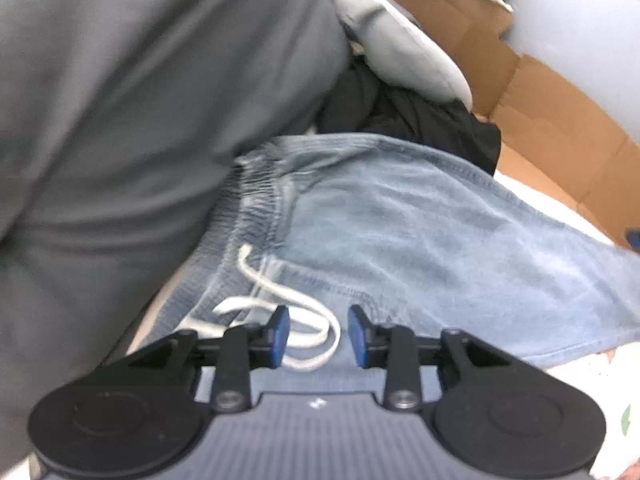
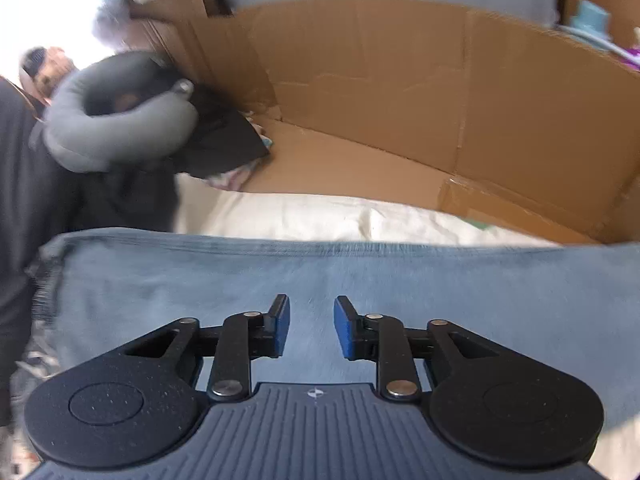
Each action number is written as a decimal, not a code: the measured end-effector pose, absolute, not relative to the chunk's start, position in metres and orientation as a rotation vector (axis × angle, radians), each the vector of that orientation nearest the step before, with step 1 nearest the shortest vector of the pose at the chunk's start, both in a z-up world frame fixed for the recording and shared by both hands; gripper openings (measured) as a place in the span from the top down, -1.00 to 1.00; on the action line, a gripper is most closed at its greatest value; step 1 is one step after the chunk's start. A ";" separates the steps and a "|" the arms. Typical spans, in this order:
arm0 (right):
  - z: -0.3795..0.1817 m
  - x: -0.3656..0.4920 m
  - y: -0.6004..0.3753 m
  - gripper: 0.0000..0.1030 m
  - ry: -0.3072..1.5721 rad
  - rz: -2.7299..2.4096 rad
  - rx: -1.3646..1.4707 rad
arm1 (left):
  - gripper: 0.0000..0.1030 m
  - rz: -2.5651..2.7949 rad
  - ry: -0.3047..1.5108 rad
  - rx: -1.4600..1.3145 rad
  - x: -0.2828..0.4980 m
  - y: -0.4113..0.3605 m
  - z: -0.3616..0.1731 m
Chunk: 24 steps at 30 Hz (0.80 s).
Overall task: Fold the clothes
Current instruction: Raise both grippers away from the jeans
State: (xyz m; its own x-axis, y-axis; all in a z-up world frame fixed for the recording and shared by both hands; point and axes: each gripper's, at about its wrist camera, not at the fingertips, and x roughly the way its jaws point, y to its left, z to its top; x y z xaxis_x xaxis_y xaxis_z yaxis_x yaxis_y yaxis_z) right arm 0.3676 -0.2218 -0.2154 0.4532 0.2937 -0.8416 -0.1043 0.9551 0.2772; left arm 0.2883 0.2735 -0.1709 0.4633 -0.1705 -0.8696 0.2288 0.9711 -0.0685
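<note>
Over the denim shorts (image 1: 440, 232), only the left view shows a drawstring (image 1: 296, 312); both grippers' jaws stand apart.

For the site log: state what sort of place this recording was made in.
Probably a home, on a bed or similar soft surface: light blue denim shorts lie on a cream sheet, with a grey neck pillow and open cardboard box beside them.

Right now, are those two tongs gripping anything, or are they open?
Left tongs: open, holding nothing; the white drawstring of the light blue denim shorts shows between the pads.
Right tongs: open, empty, above the shorts.
</note>
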 end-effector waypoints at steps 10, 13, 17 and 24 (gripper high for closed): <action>-0.073 0.270 -0.242 0.03 0.986 0.307 0.168 | -0.01 -0.220 1.048 -0.046 0.218 0.291 -0.070; -0.035 0.241 -0.251 0.02 0.964 0.324 0.166 | -0.06 -0.230 1.036 -0.031 0.202 0.287 -0.047; 0.002 0.204 -0.266 -0.06 0.946 0.312 0.184 | -0.12 -0.248 1.024 -0.028 0.183 0.283 -0.019; 0.039 0.155 -0.302 -0.06 0.906 0.272 0.219 | -0.15 -0.254 1.024 -0.015 0.160 0.279 0.024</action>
State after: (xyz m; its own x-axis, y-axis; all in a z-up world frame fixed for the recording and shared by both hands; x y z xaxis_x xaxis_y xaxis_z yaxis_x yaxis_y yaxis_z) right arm 0.1545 -0.3019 0.0394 0.5863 0.3233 -0.7427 -0.1397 0.9435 0.3004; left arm 0.1602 0.2787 0.0236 0.4931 -0.2161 -0.8427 0.2020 0.9706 -0.1307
